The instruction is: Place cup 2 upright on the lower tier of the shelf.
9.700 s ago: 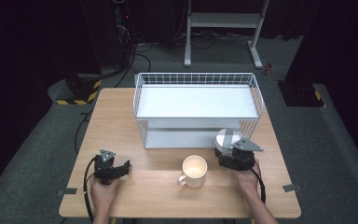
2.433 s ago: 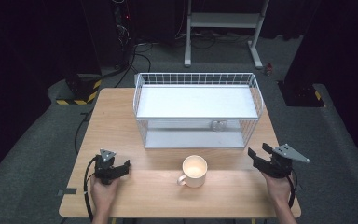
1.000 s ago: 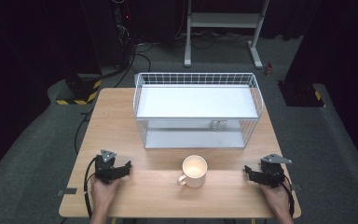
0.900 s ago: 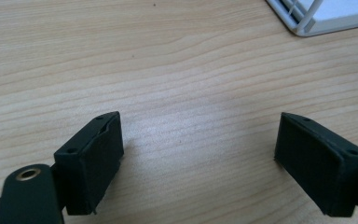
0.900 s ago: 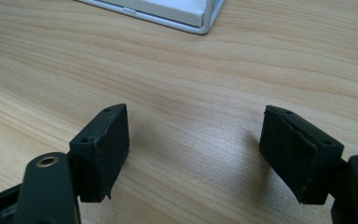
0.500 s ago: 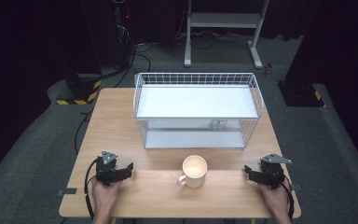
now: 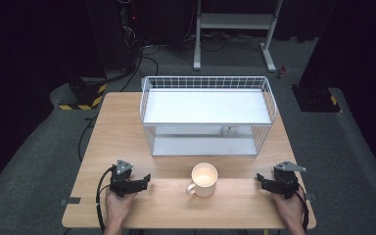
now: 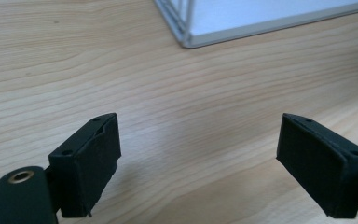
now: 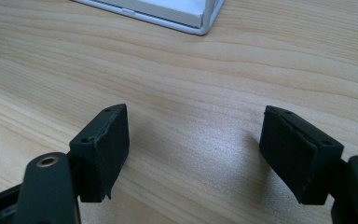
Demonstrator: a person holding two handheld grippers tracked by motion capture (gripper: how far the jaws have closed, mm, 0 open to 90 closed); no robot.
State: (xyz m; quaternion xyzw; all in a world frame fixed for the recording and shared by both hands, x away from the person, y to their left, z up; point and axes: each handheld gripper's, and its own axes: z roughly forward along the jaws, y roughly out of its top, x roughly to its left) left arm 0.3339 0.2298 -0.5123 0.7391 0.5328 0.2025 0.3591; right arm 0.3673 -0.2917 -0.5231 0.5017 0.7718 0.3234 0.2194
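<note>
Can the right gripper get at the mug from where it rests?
Probably yes. The right gripper rests open on the table, and only bare wood lies between it and the mug; the mug's handle points to the other side.

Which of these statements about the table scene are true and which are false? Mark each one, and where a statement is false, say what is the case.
1. The mug stands on the table in front of the wire rack. True.
2. The left gripper is shut on the mug's handle. False: its jaws stand wide apart over bare wood, well to the side of the mug.
3. The right gripper has its jaws open with nothing between them. True.
4. The mug sits on the rack's upper shelf. False: it is on the tabletop, outside the rack.
5. The mug lies between the two grippers in the high view. True.
</note>
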